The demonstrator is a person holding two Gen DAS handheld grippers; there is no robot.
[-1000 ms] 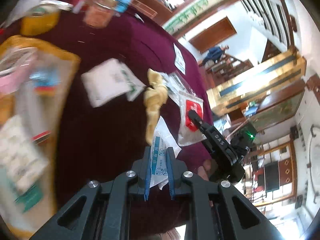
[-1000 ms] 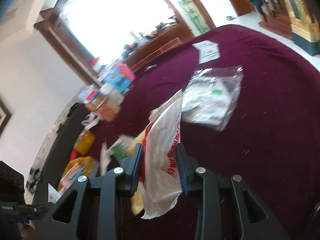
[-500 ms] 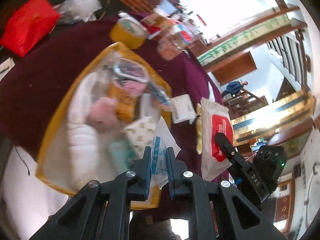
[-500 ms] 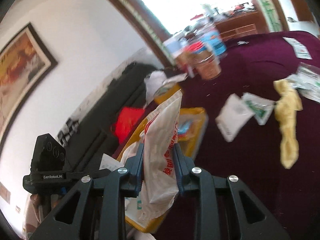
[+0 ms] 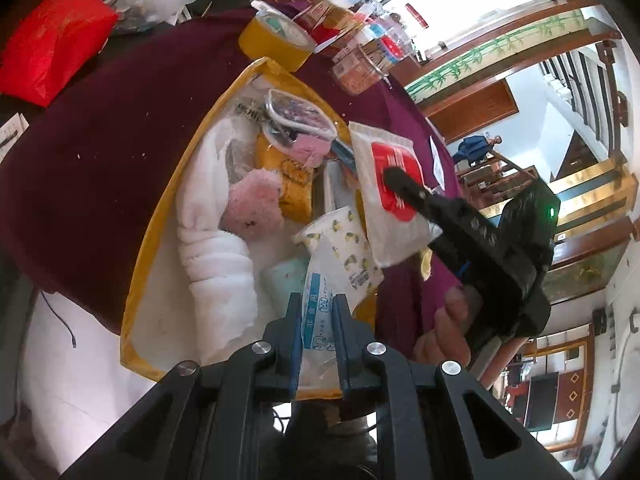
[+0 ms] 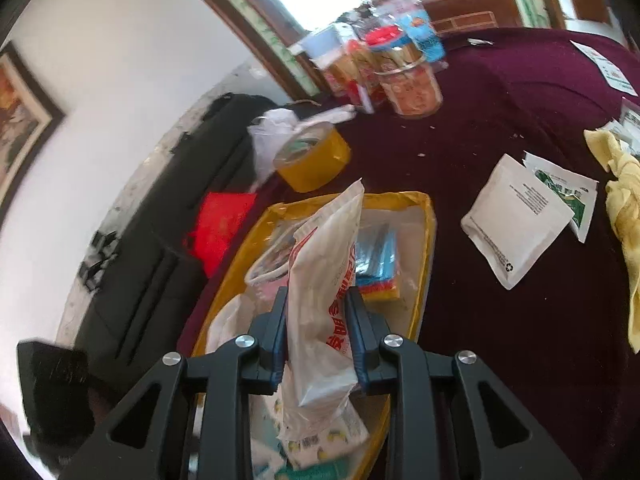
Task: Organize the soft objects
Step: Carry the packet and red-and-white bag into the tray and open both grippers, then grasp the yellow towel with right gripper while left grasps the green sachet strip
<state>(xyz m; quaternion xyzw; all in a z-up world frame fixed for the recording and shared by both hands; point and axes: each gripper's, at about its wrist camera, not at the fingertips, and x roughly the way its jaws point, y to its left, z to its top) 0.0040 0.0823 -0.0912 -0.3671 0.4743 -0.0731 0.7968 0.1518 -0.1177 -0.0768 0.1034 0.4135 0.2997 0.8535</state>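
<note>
A yellow-rimmed bin (image 5: 168, 216) on the maroon table holds a rolled white towel (image 5: 218, 256), a pink plush (image 5: 254, 204) and several pouches. My left gripper (image 5: 318, 304) is shut on a clear packet with blue print (image 5: 320, 276), held above the bin's near end. My right gripper (image 6: 318, 300) is shut on a white plastic bag with red print (image 6: 324, 240), which hangs over the bin (image 6: 428, 216). In the left wrist view that bag (image 5: 384, 228) and the right gripper (image 5: 400, 188) sit over the bin's right side.
A yellow tape roll (image 6: 312, 156) and snack jars (image 6: 412, 80) stand behind the bin. A white pouch (image 6: 516, 220), a green-printed sachet (image 6: 568, 192) and a yellow cloth (image 6: 624, 200) lie on the cloth to the right. A red bag (image 5: 52, 36) lies off the table's edge.
Both grippers swung left from the scattered items to over the yellow bin, each keeping its packet. The right one's bag now hangs above the bin's contents.
</note>
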